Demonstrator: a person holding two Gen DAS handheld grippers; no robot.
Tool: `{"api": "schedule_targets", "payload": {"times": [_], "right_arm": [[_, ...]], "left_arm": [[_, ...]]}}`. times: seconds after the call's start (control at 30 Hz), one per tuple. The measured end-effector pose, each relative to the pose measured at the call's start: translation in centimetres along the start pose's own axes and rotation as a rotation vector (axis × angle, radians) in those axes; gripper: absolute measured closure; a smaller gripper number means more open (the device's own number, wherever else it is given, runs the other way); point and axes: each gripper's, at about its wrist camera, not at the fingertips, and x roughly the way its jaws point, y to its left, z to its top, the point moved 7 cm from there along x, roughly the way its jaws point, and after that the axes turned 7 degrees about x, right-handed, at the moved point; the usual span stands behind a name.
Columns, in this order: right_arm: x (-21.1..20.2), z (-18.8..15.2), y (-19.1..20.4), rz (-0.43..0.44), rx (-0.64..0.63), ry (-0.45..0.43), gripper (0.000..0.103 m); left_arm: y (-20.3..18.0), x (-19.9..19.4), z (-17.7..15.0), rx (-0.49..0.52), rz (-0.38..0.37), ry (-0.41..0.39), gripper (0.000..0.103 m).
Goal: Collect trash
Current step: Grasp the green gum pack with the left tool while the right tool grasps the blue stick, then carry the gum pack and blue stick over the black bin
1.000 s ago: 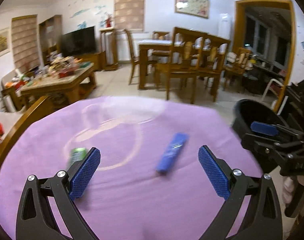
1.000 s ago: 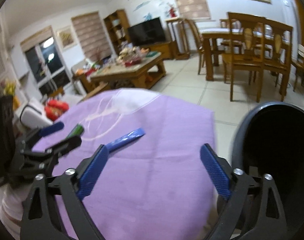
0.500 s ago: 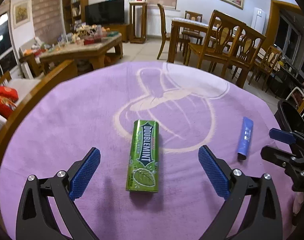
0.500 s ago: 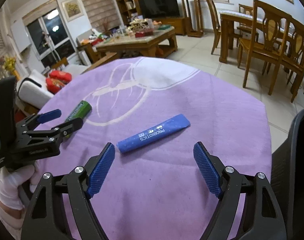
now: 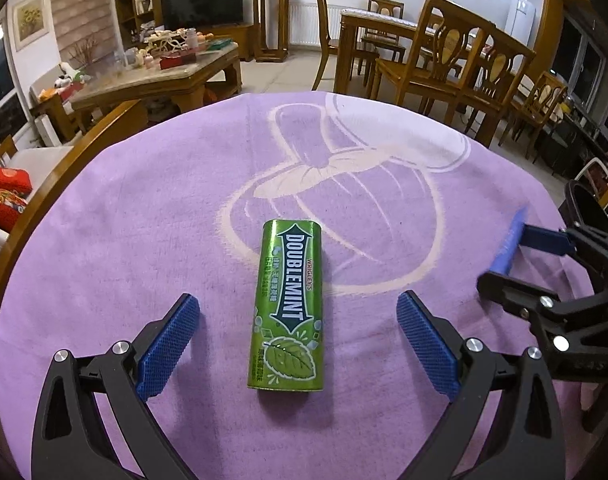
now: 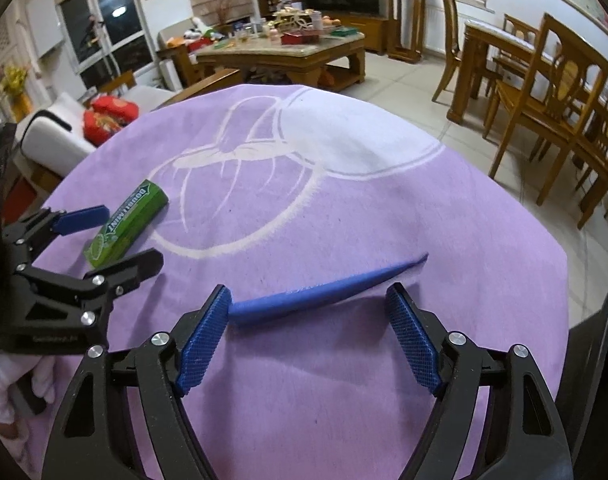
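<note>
Left wrist view has the left gripper [image 5: 294,344] nearest, its blue pads spread wide with a green Doublemint gum pack [image 5: 290,308] lying lengthwise between them on the purple cloth [image 5: 144,220]; neither pad touches the pack. The gripper's lower arms are cut off by the frame's bottom edge. Further right, the right gripper [image 5: 516,264] enters from the side, and the blue sachet [image 5: 509,246] is partly hidden behind its fingers, so only a narrow strip of it shows. Beyond that, just the rim of a black bin [image 5: 584,204] peeks in at the right edge.

Right wrist view shows what the first cannot: the sachet [image 6: 328,290] seen nearly whole, lying crosswise between the right gripper's [image 6: 308,328] pads, one end just beside the left-hand pad, whether touching it cannot be told. The jaws stand apart and have just been closing, with the sachet between them but not pinched. Its printed lettering is too foreshortened to read. To the left the left gripper [image 6: 118,236] appears from the side, the gum pack [image 6: 126,224] between its fingers, and a white-gloved hand [image 6: 8,384] shows at the lower left corner, mostly cropped. The bin [image 6: 600,360] is only a dark mass at the right edge. Farther off stand a cluttered coffee table [image 6: 284,52] and wooden dining chairs [image 6: 552,100].
</note>
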Motion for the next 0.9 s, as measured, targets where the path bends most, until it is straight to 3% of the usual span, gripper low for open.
{"api": "schedule_targets", "payload": {"times": [0.1, 0.13, 0.43, 0.6, 0.9], "right_arm": [[0.3, 0.4, 0.2, -0.013, -0.03, -0.004, 0.044], [0.4, 0.6, 0.2, -0.006, -0.035, -0.006, 0.048], [0.4, 1.0, 0.5, 0.057, -0.042, -0.005, 0.09], [-0.7, 0.6, 1.0, 0.123, -0.037, -0.024, 0.095], [-3.9, -1.0, 1.0, 0.215, -0.003, -0.065, 0.096]], "left_arm": [[-0.1, -0.2, 0.0, 0.038, 0.028, -0.009, 0.022], [-0.3, -0.4, 0.0, 0.052, 0.019, -0.022, 0.033], [0.4, -0.7, 0.4, 0.051, 0.024, -0.05, 0.072], [1.3, -0.9, 0.4, -0.004, -0.035, -0.067, 0.072], [1.8, -2.2, 0.2, -0.049, -0.097, -0.128, 0.073]]}}
